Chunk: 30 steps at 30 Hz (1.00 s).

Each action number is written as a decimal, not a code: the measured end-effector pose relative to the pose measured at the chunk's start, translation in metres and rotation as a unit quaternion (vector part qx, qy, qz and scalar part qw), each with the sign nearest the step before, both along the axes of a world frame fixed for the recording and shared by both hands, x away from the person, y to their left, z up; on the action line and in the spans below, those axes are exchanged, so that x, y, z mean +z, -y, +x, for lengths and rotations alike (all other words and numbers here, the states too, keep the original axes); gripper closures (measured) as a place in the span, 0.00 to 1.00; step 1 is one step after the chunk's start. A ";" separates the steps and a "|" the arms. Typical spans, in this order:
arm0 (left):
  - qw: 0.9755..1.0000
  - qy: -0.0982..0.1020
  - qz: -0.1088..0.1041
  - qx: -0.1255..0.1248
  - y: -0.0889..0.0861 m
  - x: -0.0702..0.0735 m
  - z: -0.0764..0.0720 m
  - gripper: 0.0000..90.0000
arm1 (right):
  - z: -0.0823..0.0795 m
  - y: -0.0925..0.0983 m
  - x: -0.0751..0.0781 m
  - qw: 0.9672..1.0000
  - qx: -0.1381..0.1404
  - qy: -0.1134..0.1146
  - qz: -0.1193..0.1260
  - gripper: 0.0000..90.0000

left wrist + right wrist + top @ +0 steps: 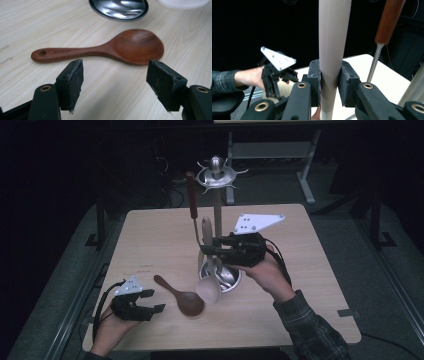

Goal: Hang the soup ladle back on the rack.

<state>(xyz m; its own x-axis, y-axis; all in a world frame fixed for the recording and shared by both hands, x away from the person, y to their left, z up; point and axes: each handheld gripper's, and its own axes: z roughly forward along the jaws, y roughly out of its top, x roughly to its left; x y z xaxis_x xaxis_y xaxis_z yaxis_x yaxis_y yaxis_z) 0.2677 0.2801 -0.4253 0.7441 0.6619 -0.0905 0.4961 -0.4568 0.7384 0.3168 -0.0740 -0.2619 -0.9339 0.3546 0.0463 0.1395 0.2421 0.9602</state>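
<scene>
A metal utensil stand (217, 210) rises from a round steel base (231, 279) at the table's middle. My right gripper (206, 250) is shut on the handle of a pale spoon (206, 227), held upright beside the pole with its bowl (208, 291) low by the base. In the right gripper view the jaws (330, 80) clamp that pale handle (333, 37). A dark brown wooden spoon (182, 297) lies flat on the table. My left gripper (152, 301) stands open just left of it; in the left gripper view the brown spoon (100, 50) lies just beyond my open left gripper (115, 85).
A utensil with a brown wooden handle (192, 197) and thin metal shaft (374, 62) hangs from the stand's hook ring (216, 174), close to the pale spoon. The steel base (118, 8) lies just beyond the brown spoon. Table legs and cables stand on the dark floor behind.
</scene>
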 end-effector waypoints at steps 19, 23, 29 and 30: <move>1.000 -0.005 0.010 0.005 -0.008 -0.007 0.000 0.33 | 0.023 -0.014 0.031 1.000 0.000 0.002 0.012 0.81; 1.000 -0.006 0.009 0.005 -0.008 -0.007 0.000 0.33 | 0.025 -0.011 0.031 1.000 0.000 0.002 0.018 0.81; 1.000 -0.007 0.012 0.004 -0.008 -0.008 0.000 0.33 | 0.028 -0.007 0.033 1.000 -0.002 -0.001 0.030 0.81; 1.000 -0.007 0.012 0.004 -0.008 -0.008 0.000 0.33 | 0.028 -0.007 0.033 1.000 -0.002 -0.002 0.031 0.81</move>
<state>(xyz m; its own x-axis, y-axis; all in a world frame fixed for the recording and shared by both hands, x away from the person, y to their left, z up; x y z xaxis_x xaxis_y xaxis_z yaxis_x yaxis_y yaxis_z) 0.2681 0.2877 -0.4331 0.7372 0.6703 -0.0848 0.5100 -0.4698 0.7205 0.3451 -0.0670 -0.2294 -0.9321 0.3549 0.0726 0.1448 0.1812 0.9727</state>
